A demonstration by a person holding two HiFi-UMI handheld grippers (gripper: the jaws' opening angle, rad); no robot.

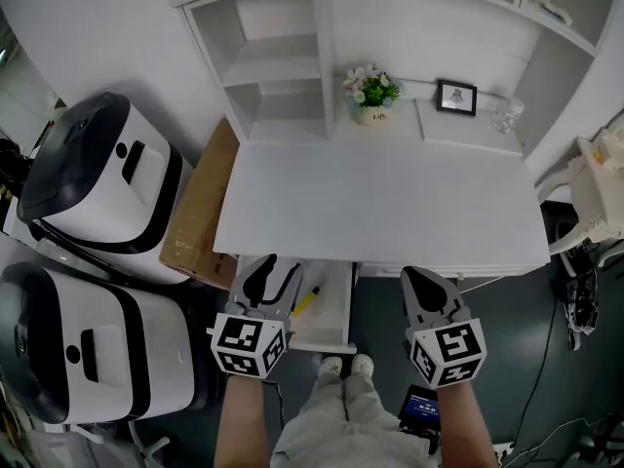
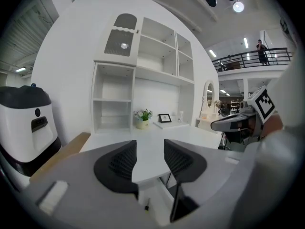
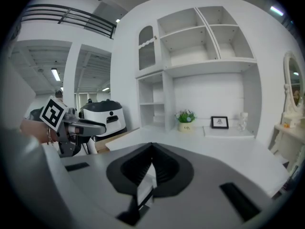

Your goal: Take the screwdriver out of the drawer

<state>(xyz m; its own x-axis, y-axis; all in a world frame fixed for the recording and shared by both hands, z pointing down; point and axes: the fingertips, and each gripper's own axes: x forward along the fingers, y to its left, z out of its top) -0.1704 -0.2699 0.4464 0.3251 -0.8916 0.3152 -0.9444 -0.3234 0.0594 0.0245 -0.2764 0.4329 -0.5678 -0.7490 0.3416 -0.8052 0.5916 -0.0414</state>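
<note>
Nearest the person, both grippers hover in front of the white worktop's (image 1: 390, 203) front edge. The left gripper (image 1: 273, 273) hangs over the open drawer (image 1: 333, 312), which sticks out from under the left part of that front edge. The right gripper (image 1: 421, 279) is well apart from it, to the right of the drawer and over the dark floor.

The screwdriver (image 1: 307, 300) lies inside the drawer, just right of the left gripper. Its yellow handle runs on a slant, from near-left to far-right. The gripper covers its near end, so I cannot tell which way the tip points.

The left gripper view shows what the head view cannot: its fingers (image 2: 121, 163) are spread apart with nothing between them. Through the gap appear the worktop's front edge and the drawer's pale floor. A thin dark piece lies there, too small to name surely. The right gripper view shows its own fingers (image 3: 164, 168) pressed together at the tips, grasping nothing.

The middle of the worktop is bare. Along the worktop's far edge stand a small flower pot (image 1: 370, 91), a framed picture (image 1: 456, 97) and, toward the far right corner, a clear glass (image 1: 503, 117). A white shelf unit (image 1: 278, 61) rises at the far left corner.

Only the head view shows a brown board (image 1: 200, 208) against the worktop's left edge, and beyond it two white-and-black machines (image 1: 97, 183).
</note>
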